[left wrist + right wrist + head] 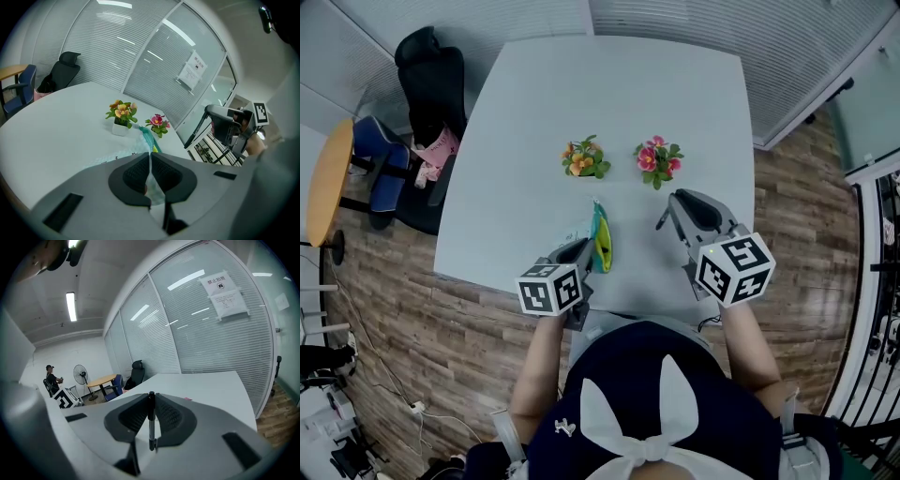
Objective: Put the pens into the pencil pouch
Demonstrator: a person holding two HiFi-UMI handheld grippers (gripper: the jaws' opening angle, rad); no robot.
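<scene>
Pen (151, 427): dark, slim, clenched in right tongs (151, 404), right of pencil pouch (601, 240). Pouch: teal, on grey surface (534, 112), near edge pinched by left tongs (150, 173). Beyond pouch: orange-flowered pot (584, 159), pink-flowered pot (656, 161).

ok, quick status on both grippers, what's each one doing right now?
Left gripper: closed, pinching the edge of the pencil pouch.
Right gripper: closed on a pen, held above the table.
</scene>
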